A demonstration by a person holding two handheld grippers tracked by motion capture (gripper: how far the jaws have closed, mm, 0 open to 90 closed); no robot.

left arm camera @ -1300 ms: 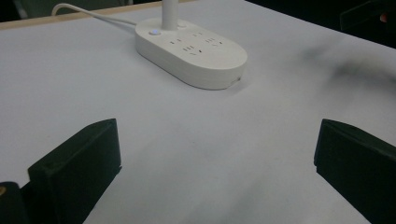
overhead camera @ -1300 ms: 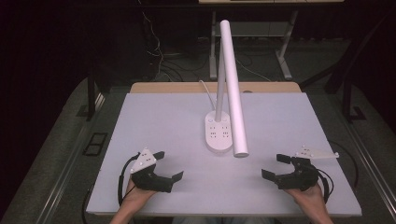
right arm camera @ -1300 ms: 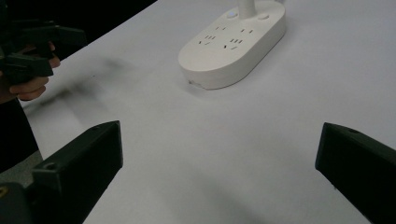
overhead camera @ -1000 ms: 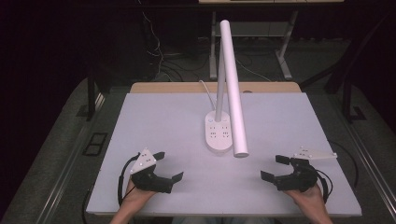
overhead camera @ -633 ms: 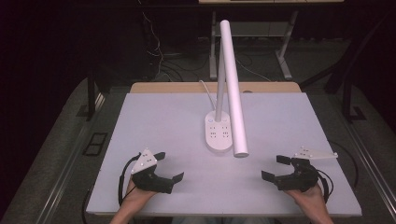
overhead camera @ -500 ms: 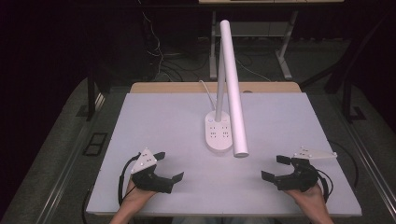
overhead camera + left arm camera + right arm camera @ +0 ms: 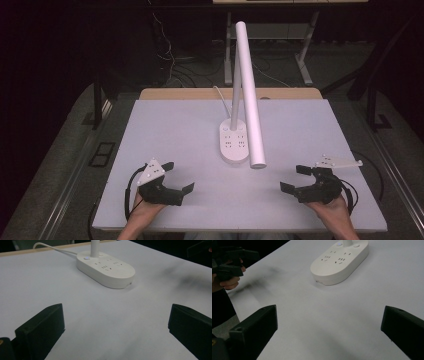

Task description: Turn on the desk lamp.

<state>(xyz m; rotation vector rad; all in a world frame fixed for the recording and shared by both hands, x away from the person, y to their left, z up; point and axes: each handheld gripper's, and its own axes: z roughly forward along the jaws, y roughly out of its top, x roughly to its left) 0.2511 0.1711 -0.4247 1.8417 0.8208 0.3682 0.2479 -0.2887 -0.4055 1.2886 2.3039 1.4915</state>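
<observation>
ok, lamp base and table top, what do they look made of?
Lamp base: likely moulded plastic, off-white, smooth with a slight sheen, rounded edges and socket holes in its top. Table top: matte pale grey, no glare, maybe laminate or a mat; a wood-coloured edge shows along the far side.

Dark room; grey floor [image 7: 60, 150] w/ cables [image 7: 167, 45]; white table [image 7: 175, 125]

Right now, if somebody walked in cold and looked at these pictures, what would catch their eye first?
Most likely the white desk lamp at the middle of the white table: its long tube head slants toward the near side over an oval base with sockets set in it. Next, the two black grippers near the front edge, the left gripper and the right gripper, each in a hand, both with jaws wide open and holding nothing.
</observation>
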